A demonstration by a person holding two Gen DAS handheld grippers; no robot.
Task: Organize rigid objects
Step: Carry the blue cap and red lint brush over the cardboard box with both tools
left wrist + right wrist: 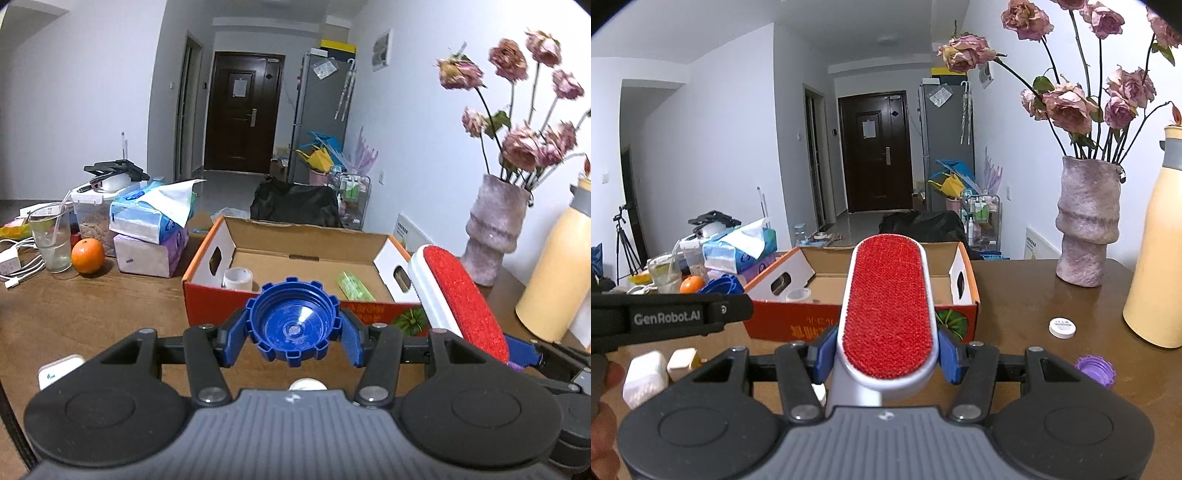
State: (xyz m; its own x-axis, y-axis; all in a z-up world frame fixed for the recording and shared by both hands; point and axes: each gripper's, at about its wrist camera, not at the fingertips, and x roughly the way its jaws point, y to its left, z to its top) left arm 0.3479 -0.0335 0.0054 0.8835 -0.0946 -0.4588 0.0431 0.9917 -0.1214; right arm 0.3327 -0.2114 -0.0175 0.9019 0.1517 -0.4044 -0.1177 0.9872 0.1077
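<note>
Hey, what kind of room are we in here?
Most likely a lived-in apartment room: a wooden table with a vase of dried roses, a fridge and a dark entry door down the hall.

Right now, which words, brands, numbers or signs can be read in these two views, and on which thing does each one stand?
"GenRobot.AI": white letters on the black side of the left gripper, seen from the right wrist.
Yellow print on the red front of the open cardboard box: too blurred to read.
Small print on the round white lid on the brown wooden table: too small to read.
Paper on the dark door: unreadable.
</note>
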